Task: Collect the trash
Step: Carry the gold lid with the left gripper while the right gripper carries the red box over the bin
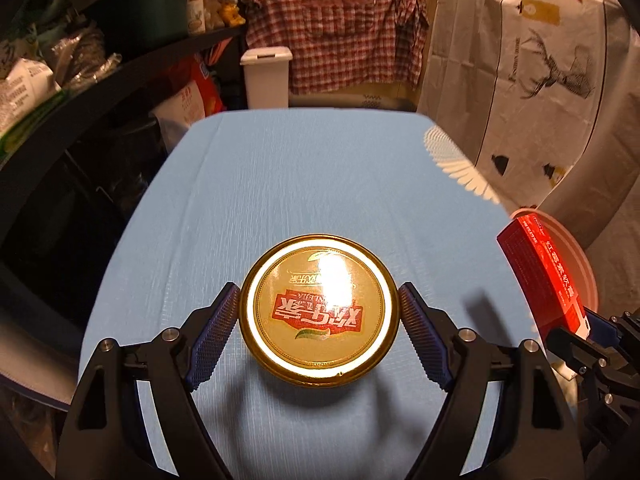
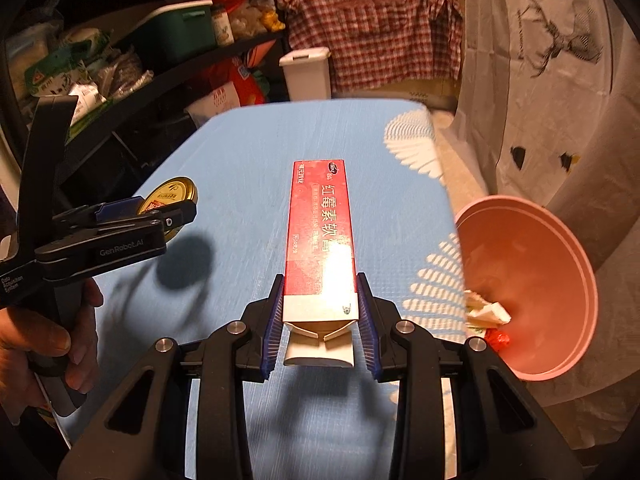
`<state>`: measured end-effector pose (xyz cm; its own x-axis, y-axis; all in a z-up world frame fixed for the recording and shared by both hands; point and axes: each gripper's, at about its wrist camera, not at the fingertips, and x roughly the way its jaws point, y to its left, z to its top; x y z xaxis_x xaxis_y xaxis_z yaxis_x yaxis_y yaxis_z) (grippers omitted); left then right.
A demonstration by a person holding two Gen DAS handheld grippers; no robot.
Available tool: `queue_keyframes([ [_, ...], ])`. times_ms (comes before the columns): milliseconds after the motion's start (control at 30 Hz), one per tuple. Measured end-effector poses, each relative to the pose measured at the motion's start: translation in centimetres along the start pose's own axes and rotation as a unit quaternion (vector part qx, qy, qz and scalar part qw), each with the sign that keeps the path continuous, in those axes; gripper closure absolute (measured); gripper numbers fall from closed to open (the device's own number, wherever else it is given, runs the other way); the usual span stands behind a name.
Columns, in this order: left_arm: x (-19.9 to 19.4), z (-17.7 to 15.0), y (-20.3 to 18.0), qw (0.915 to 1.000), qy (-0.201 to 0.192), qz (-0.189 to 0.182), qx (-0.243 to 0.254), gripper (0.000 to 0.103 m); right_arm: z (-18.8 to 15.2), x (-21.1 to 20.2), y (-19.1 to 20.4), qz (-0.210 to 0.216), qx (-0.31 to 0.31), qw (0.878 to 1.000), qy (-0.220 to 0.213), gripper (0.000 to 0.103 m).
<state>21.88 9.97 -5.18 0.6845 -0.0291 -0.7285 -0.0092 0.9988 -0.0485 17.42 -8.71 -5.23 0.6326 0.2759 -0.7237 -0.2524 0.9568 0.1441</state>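
My left gripper [image 1: 320,312] is shut on a round gold jar lid [image 1: 319,310] with a red label, held above the blue table [image 1: 300,180]. In the right wrist view the left gripper [image 2: 160,216] and the lid [image 2: 170,196] show at the left. My right gripper [image 2: 320,312] is shut on the near end of a long red carton [image 2: 320,228] with white Chinese text, its white end flap open. The carton [image 1: 548,276] also shows at the right edge of the left wrist view. A pink bin [image 2: 536,292] stands off the table's right edge with crumpled paper and a red wrapper inside.
A white lidded bin [image 1: 267,76] stands beyond the table's far end. Dark shelves [image 1: 100,80] full of bags and boxes run along the left. A checked cloth [image 1: 340,20] hangs at the back, and a white deer-print sheet [image 1: 540,80] covers the right.
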Motion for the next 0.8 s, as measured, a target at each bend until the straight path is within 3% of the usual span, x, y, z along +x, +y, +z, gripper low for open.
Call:
queue_keyframes([
  [433,-5.0,1.0,-1.7,0.999,-0.035,-0.027,0.0,0.025,2.8,-6.6,-3.1,-0.021,0.008,0.999,-0.042,0.069],
  [800,-6.1,2.1,-5.5,0.9976,-0.048,-0.048,0.014,0.025,4.6,-10.7,-10.7,-0.068,0.048,0.993,-0.079,0.069],
])
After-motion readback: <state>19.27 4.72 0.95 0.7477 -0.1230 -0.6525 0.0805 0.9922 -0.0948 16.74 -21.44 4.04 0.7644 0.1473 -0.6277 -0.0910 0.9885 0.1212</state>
